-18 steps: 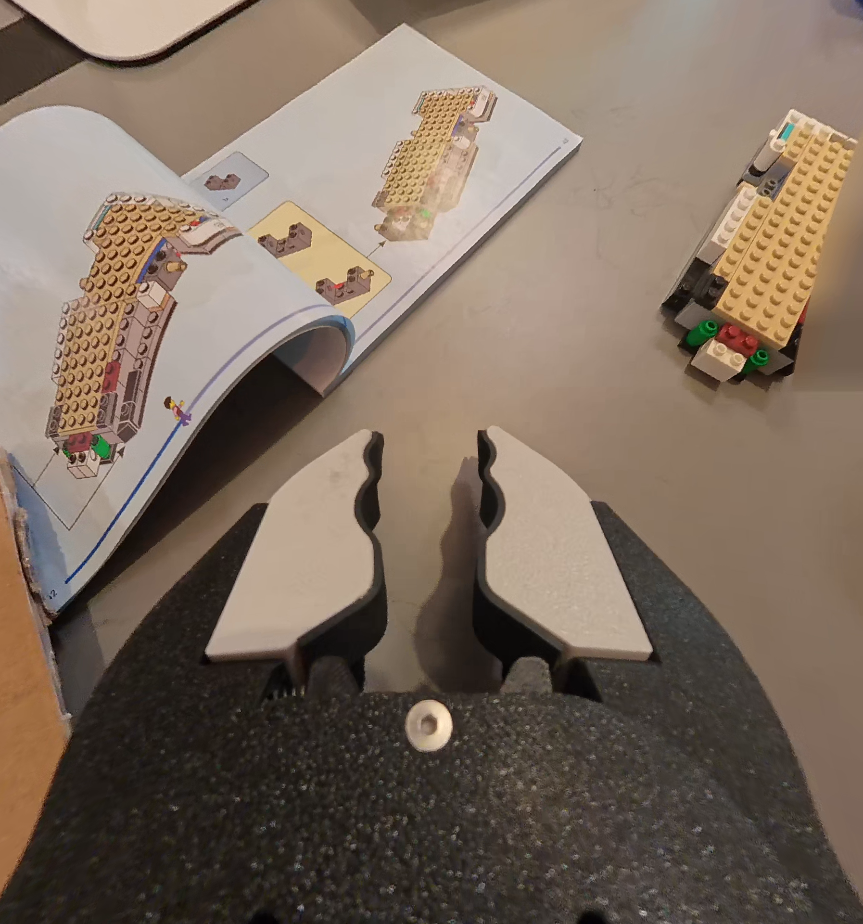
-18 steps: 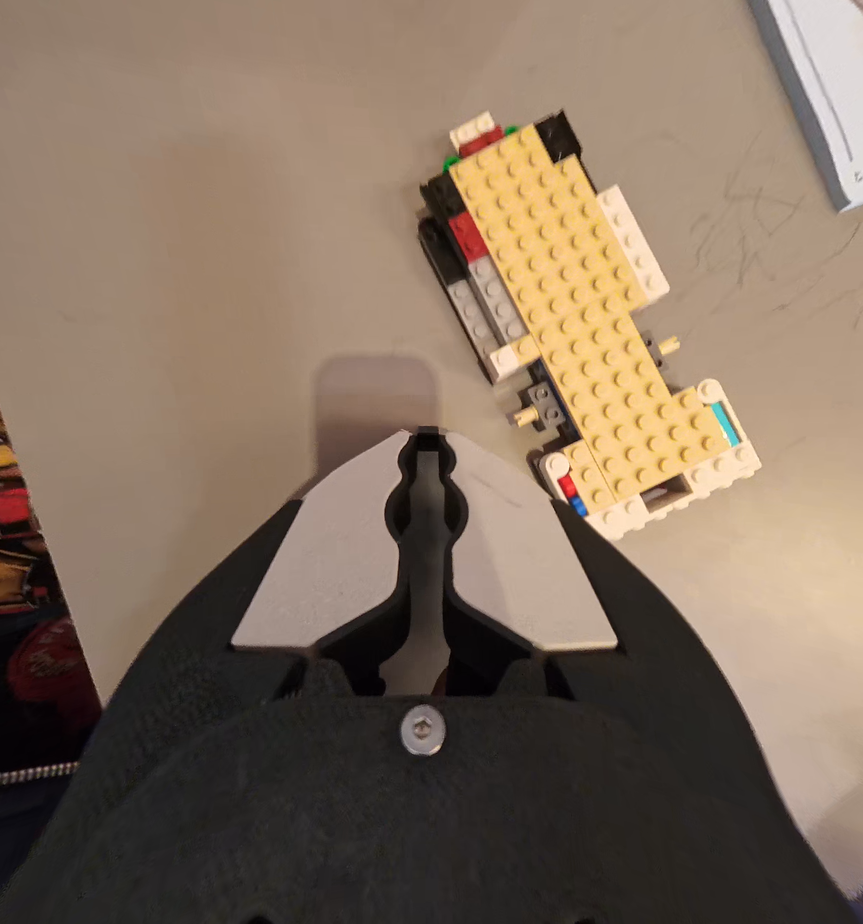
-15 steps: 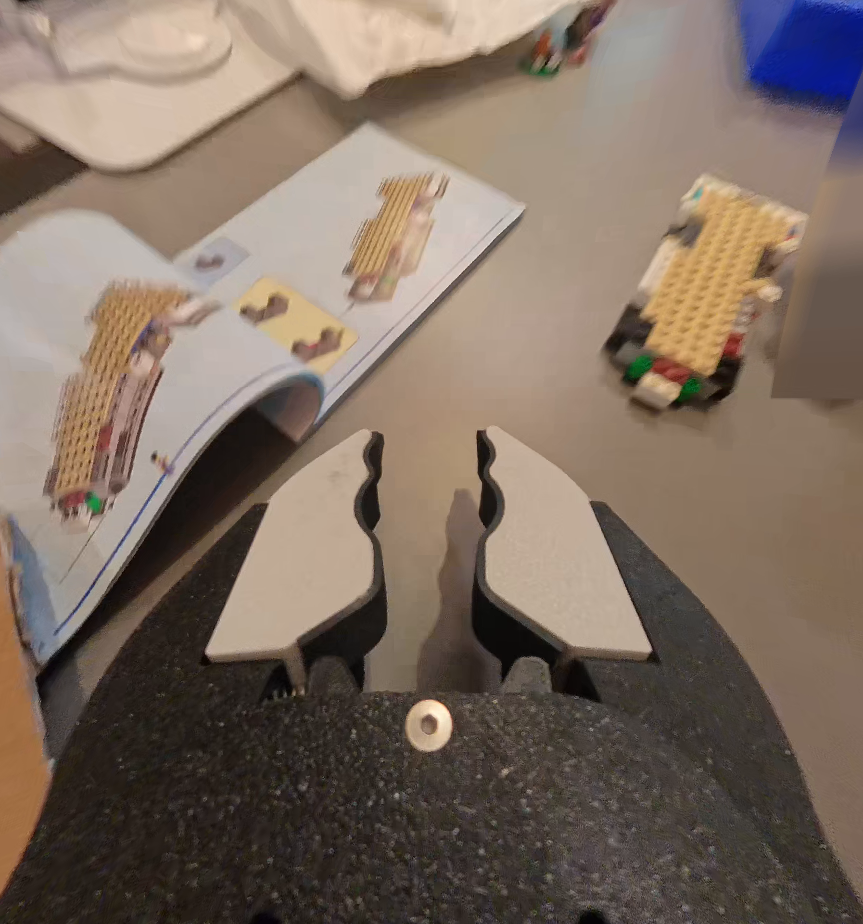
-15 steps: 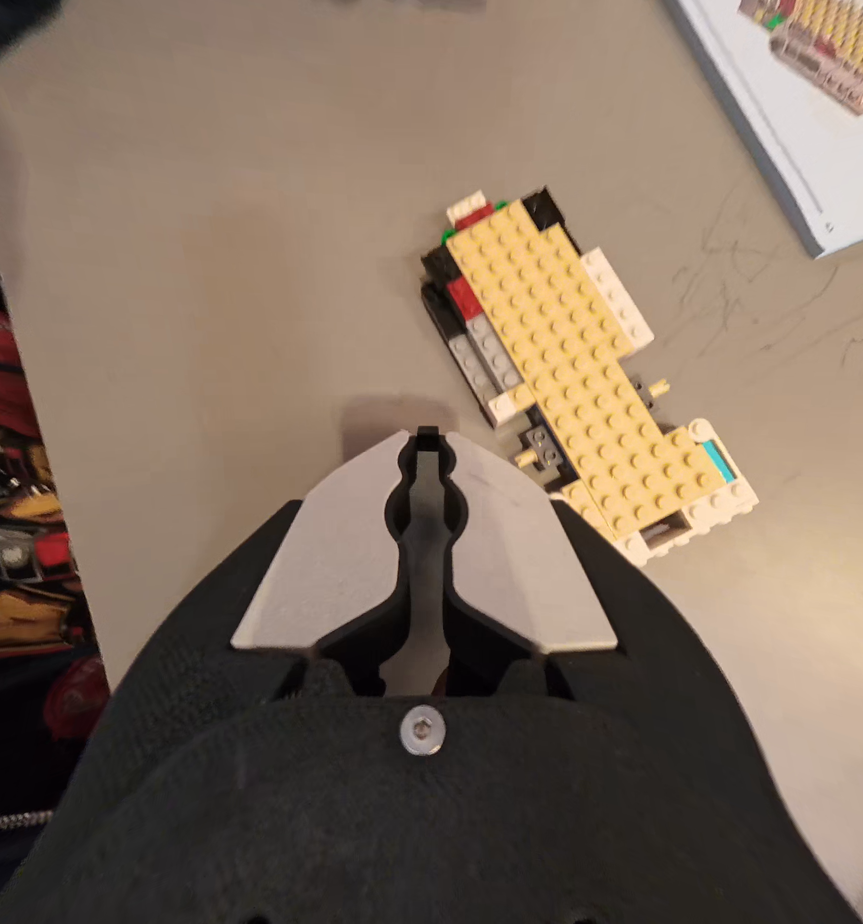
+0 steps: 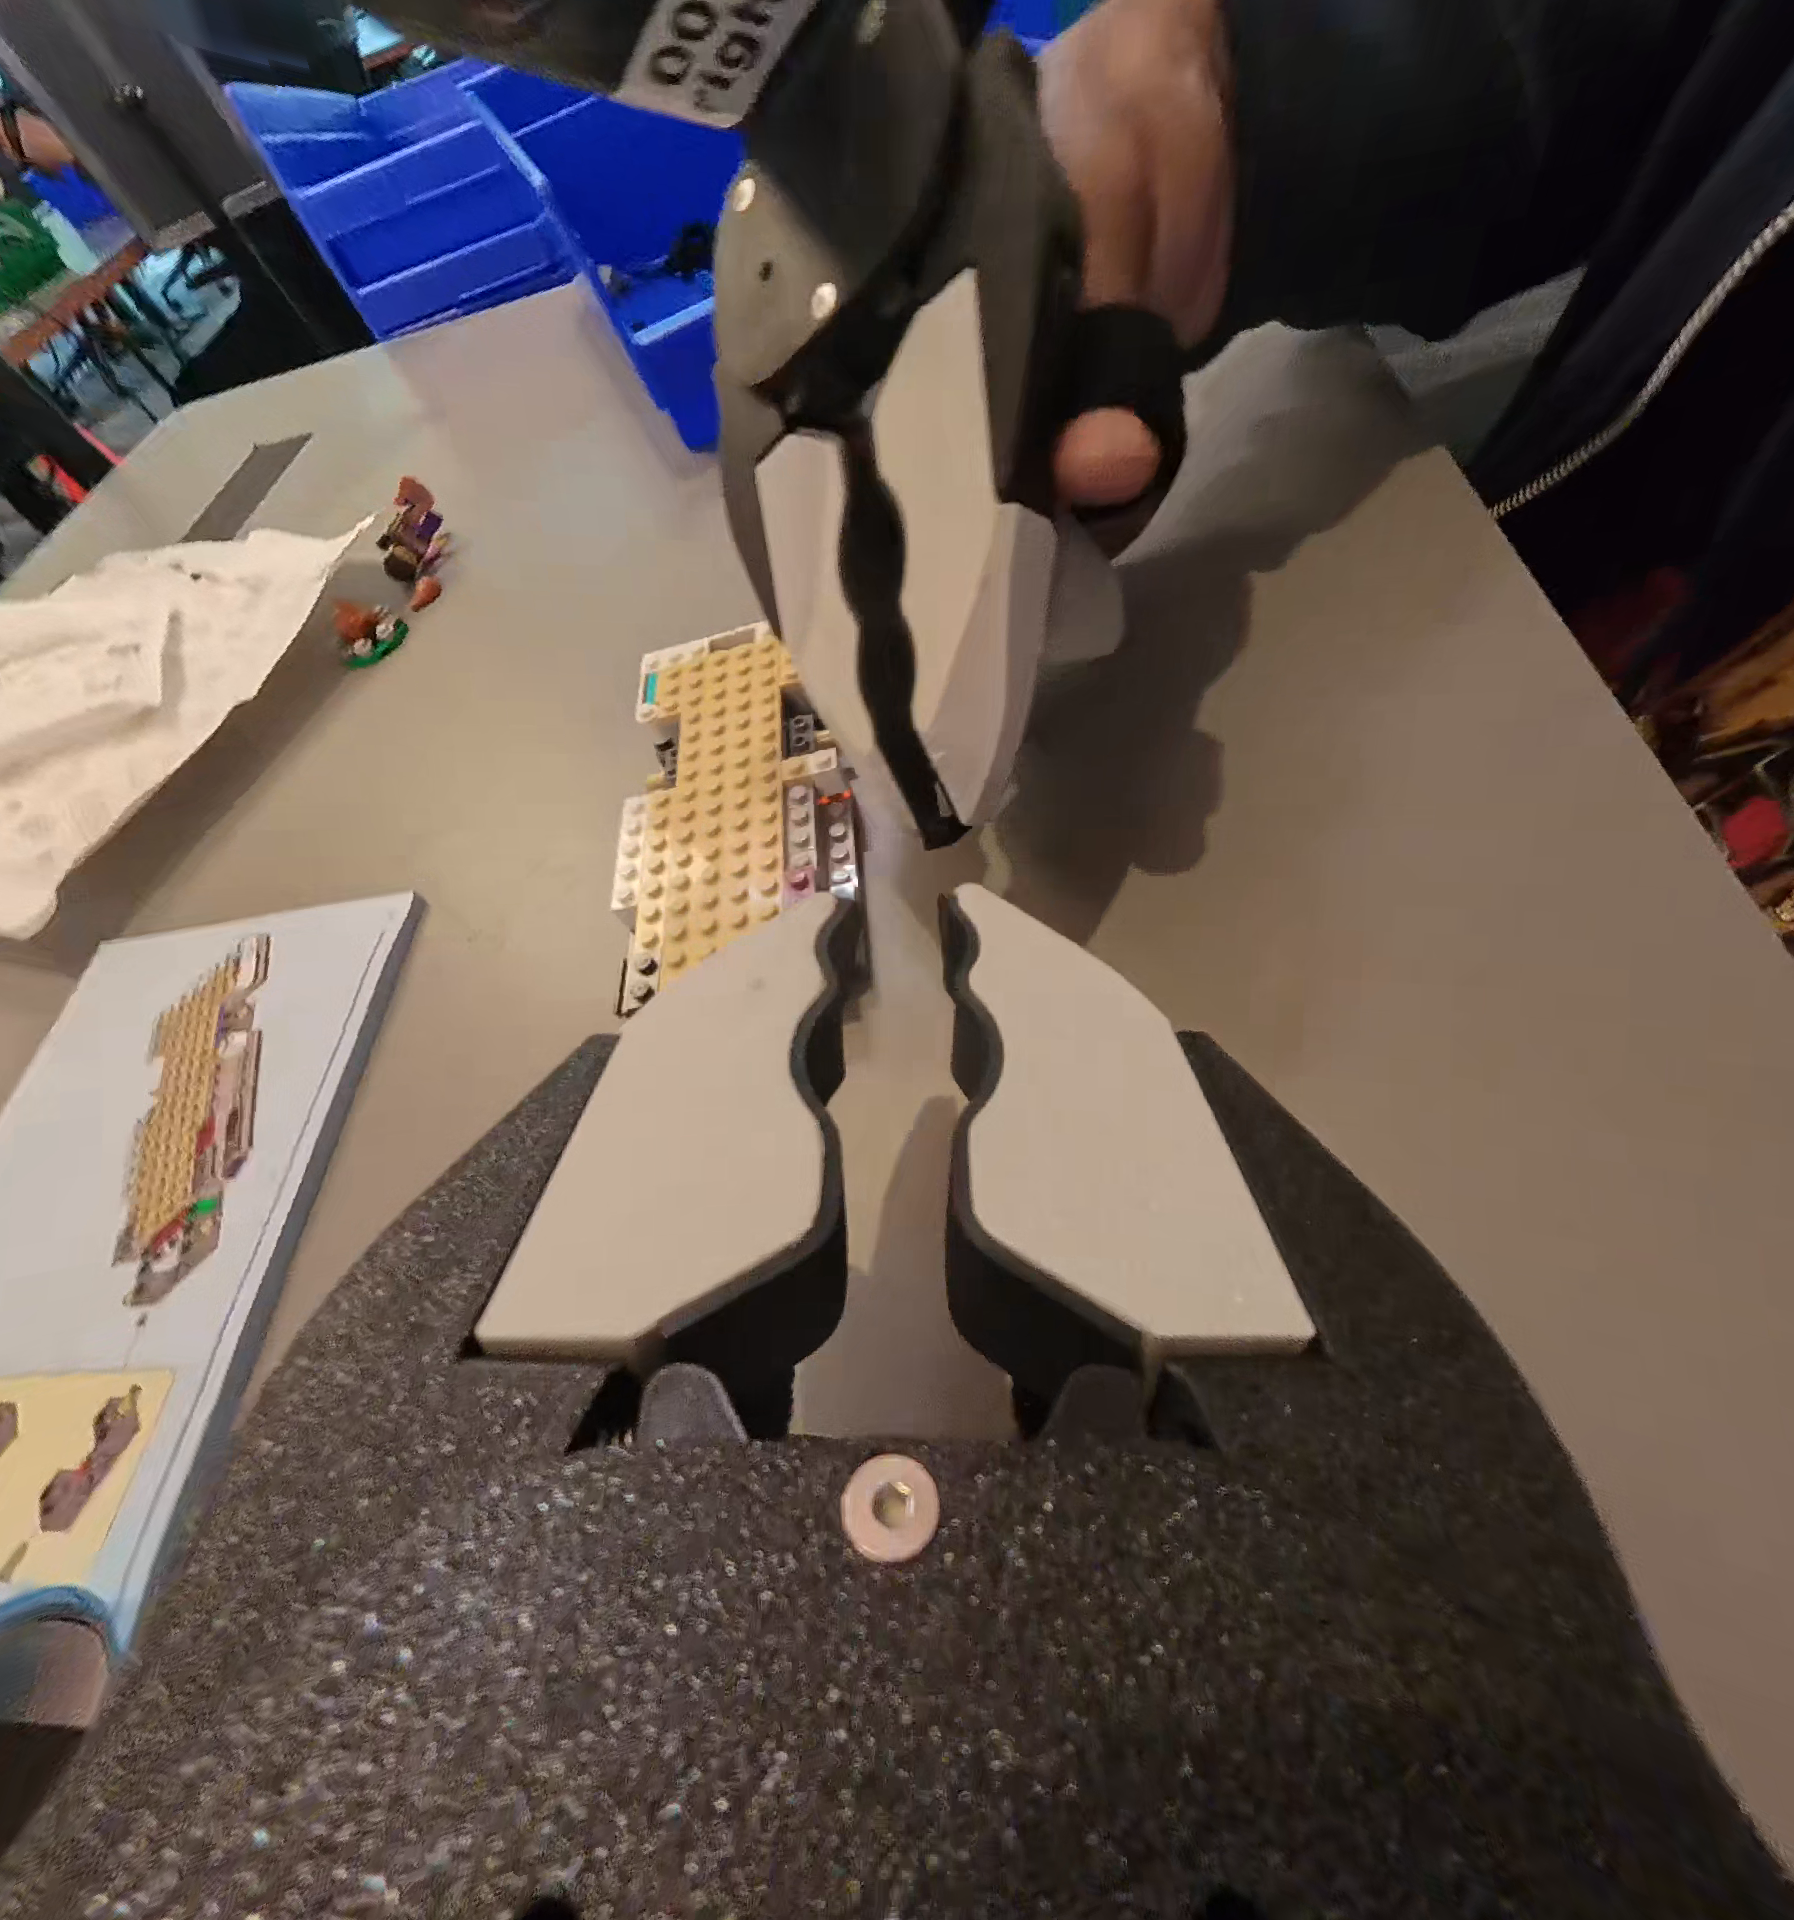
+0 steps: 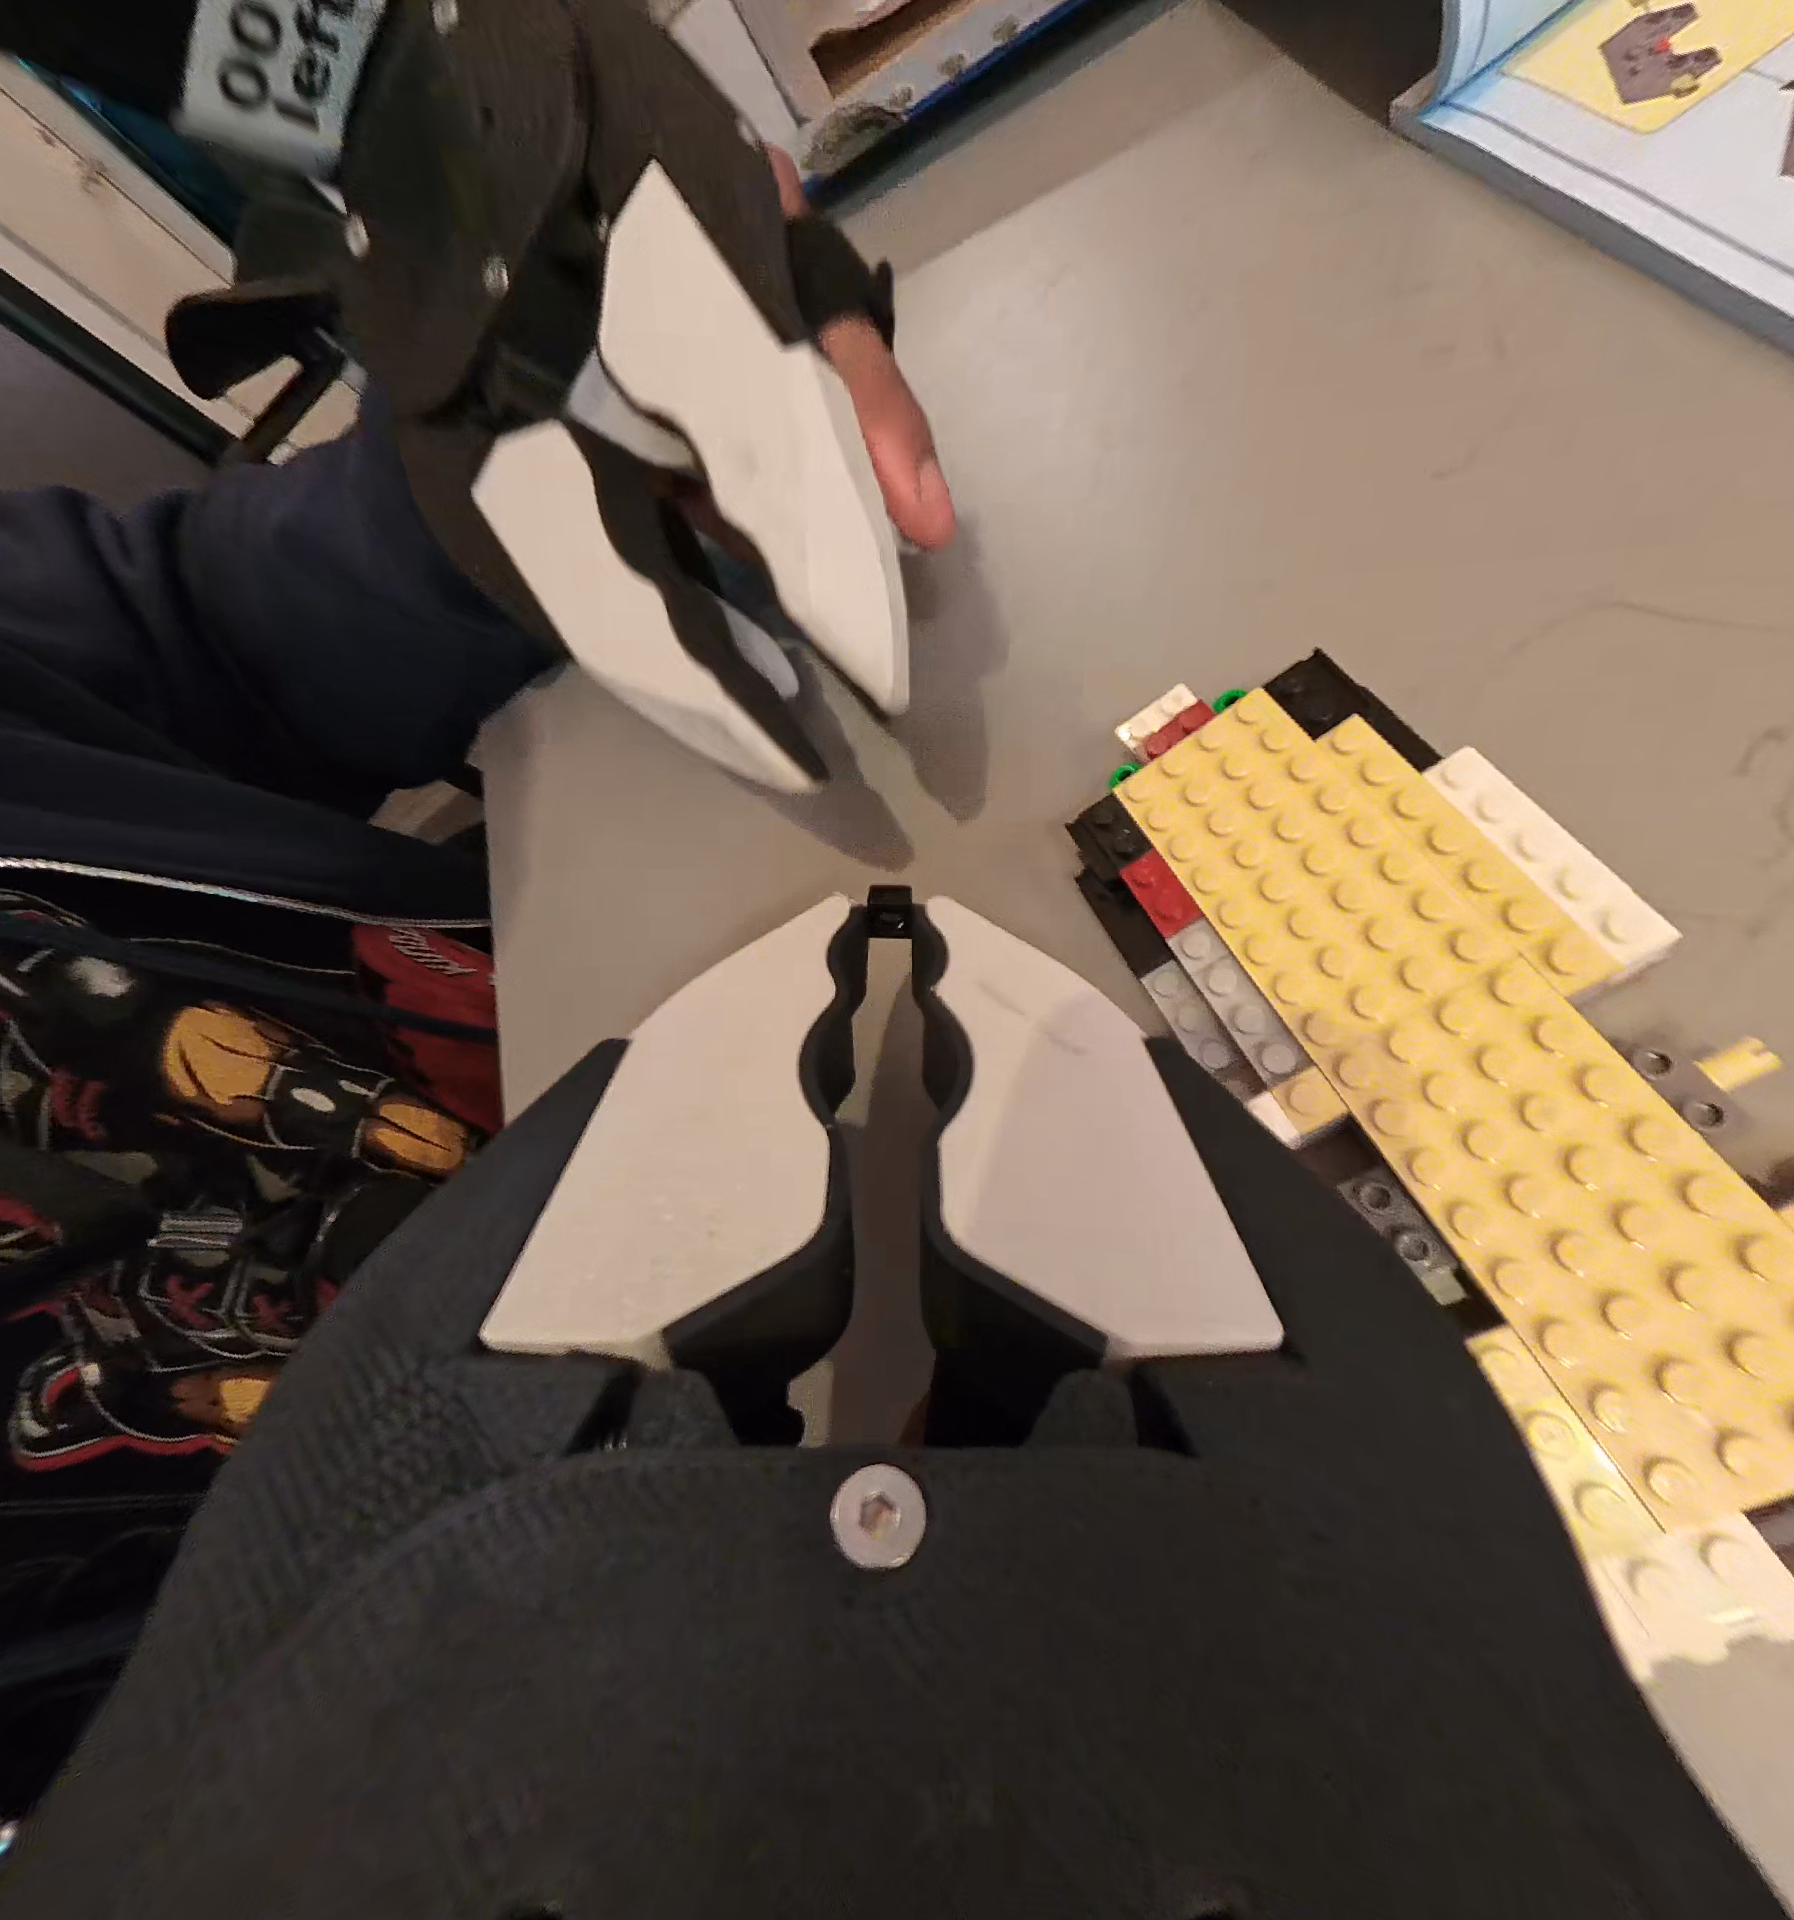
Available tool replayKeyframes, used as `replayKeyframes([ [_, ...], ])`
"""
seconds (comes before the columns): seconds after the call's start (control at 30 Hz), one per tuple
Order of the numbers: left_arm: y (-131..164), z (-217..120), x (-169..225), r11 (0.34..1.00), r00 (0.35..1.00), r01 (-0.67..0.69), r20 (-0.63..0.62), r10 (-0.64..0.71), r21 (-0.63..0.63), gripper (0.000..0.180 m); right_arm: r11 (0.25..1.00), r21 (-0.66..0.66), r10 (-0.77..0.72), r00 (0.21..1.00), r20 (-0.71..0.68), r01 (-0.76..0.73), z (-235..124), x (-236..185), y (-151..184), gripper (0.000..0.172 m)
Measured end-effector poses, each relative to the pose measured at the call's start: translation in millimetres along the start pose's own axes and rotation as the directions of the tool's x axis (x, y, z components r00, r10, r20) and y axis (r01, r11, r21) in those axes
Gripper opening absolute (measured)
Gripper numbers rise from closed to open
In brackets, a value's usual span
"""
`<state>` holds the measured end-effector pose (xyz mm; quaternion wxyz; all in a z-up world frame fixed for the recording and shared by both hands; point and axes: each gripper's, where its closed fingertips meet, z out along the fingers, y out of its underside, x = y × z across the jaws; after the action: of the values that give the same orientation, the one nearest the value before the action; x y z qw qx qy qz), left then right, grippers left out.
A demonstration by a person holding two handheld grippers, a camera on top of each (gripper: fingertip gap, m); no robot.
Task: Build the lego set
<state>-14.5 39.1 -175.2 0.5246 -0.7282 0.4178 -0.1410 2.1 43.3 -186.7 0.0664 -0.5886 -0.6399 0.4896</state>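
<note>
Behind the brick model (image 5: 711, 790), blue bins (image 5: 519, 197).

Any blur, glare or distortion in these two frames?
Left wrist view: the right gripper and hand are motion-smeared; wide-angle bends the grey table. Right wrist view: the tan studded brick model softens toward the lower right corner; no harsh glare.
</note>
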Motion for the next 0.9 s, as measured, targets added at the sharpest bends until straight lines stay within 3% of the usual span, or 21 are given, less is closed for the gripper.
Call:
replayKeyframes([
  [0.03,-1,2,2,0.999,0.999,-0.035,0.009,0.035,-0.002,0.017,1.000,0.006,0.010,1.000,0.016,-0.011,1,-2,-1,0.008],
  [0.4,-6,8,15,0.979,0.978,-0.205,0.033,0.204,0.026,0.019,0.996,0.046,0.071,0.985,0.157,-0.079,5,-20,-11,0.008],
  [0.57,-9,6,16,0.972,0.973,-0.230,0.045,0.228,0.049,0.004,0.996,0.048,0.071,0.980,0.184,-0.082,5,-24,-12,0.008],
  [0.9,-3,5,13,0.975,0.975,-0.222,0.035,0.221,0.018,0.002,0.997,0.054,0.052,0.988,0.148,-0.061,7,-15,-13,0.013],
])
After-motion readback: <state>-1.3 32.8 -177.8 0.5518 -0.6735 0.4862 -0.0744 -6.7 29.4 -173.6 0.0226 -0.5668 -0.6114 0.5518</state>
